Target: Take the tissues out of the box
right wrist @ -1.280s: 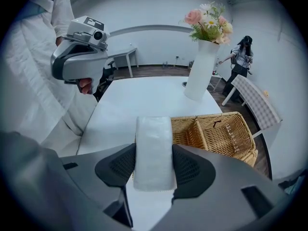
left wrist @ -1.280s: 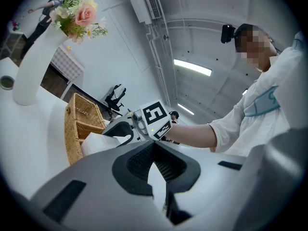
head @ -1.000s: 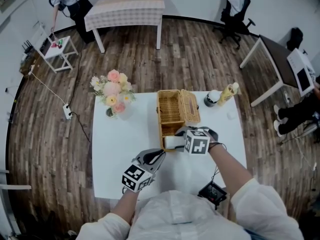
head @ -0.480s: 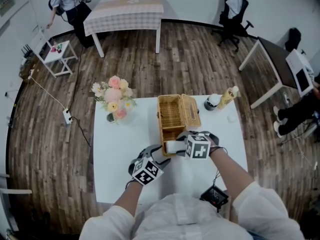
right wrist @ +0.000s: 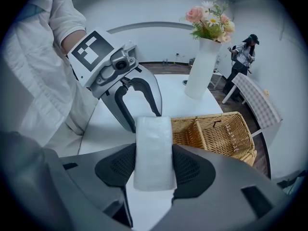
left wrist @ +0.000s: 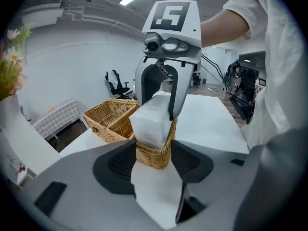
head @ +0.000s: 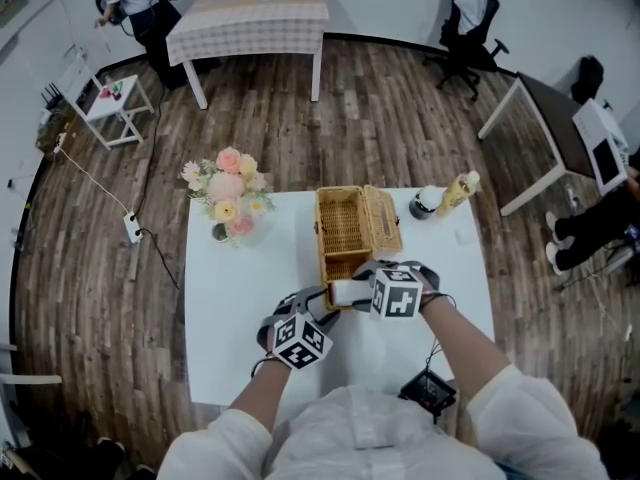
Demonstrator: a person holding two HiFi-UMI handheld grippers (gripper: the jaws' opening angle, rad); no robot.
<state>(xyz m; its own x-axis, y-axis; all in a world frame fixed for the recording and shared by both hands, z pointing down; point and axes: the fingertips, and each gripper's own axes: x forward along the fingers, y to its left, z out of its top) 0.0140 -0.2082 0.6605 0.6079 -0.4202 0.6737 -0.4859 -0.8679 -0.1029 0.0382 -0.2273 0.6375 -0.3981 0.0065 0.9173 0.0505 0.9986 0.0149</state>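
Observation:
My right gripper [head: 355, 288] is shut on a white tissue pack [head: 340, 291], with both pads pressed on its long sides [right wrist: 154, 153]. It holds the pack just over the near end of the open wicker basket [head: 342, 230]. My left gripper [head: 322, 303] faces the pack from the near left. Its jaws are closing. Between them I see the basket's near corner [left wrist: 153, 155] and, above it, the lower end of the pack [left wrist: 150, 121]. The pads do not visibly press on either. The right gripper [left wrist: 155, 110] stands opposite in the left gripper view.
The white table [head: 240, 308] carries a vase of flowers [head: 228, 193] at the far left. A dark jar [head: 425, 200] and a yellow bottle [head: 457, 188] stand right of the basket. A black device [head: 428, 390] lies at the near edge. The basket's lid [head: 382, 218] hangs open to the right.
My left gripper has moved up and right, from the near table to the pack, and its jaws have gone from shut to spread. The right gripper and pack have stayed put.

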